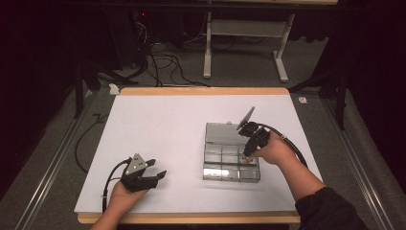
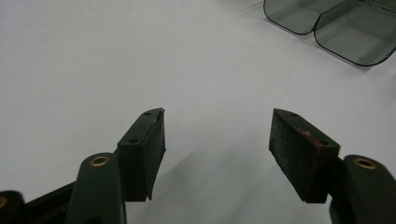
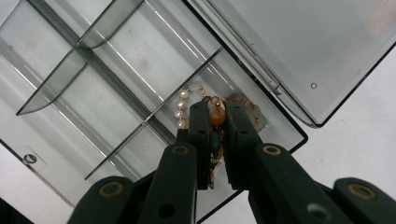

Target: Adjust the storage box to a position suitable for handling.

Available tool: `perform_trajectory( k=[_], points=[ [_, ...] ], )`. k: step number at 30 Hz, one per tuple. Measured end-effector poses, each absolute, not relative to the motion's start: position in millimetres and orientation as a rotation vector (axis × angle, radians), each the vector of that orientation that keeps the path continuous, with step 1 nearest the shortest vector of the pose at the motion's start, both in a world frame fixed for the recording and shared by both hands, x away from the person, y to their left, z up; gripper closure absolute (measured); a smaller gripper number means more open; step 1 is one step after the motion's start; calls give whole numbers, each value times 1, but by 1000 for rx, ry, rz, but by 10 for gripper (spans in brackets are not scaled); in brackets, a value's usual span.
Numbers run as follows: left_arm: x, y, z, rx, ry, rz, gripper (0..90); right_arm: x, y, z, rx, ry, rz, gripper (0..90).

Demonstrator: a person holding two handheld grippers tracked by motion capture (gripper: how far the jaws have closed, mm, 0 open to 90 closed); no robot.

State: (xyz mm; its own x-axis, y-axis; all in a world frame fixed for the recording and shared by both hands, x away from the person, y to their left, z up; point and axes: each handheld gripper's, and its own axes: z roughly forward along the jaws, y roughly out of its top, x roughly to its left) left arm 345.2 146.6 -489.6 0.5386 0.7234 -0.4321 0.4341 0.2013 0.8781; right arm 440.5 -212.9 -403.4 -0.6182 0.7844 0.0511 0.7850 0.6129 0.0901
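While the left gripper (image 1: pixel 152 173) rests near the front left of the white table (image 1: pixel 158 124) with its jaws spread wide and nothing between them, the right gripper (image 1: pixel 247 156) points down into a clear plastic organizer box (image 1: pixel 225 165) at the table's right side. Seen from the right gripper view, its two black jaws are clenched on a beaded bracelet (image 3: pixel 215 116), an orange bead pinched between the pads, with small pearl-like beads and gold links curling out to either side. This bracelet hangs in a compartment next to the hinge, just beside the box's open lid (image 3: pixel 299 51), which lies flat on the table behind the compartments. Thin dividers split the box into several compartments. Two rounded corners of the box (image 2: pixel 327 23) appear at the upper right of the left gripper view, well apart from its jaws.
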Motion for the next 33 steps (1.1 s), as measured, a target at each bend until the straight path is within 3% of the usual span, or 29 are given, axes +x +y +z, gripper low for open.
perform_trajectory(
  k=[10, 12, 15, 19, 33],
  points=[
    [345, 146, -490, 1430, 1070, 270, 365, 439, -217, -419, -1390, -2801, -164, 823],
    [345, 147, -490, 1432, 1072, 269, 364, 440, -217, -420, -1422, -2787, -189, 767],
    [345, 146, -490, 1429, 1070, 270, 364, 440, -216, -421, -1429, -2783, -191, 751],
    [345, 146, -490, 1430, 1071, 269, 364, 439, -218, -415, -1425, -2800, -218, 706],
    [345, 146, -490, 1434, 1069, 272, 364, 425, -240, -381, -1505, -2820, -290, 694]
  ],
)
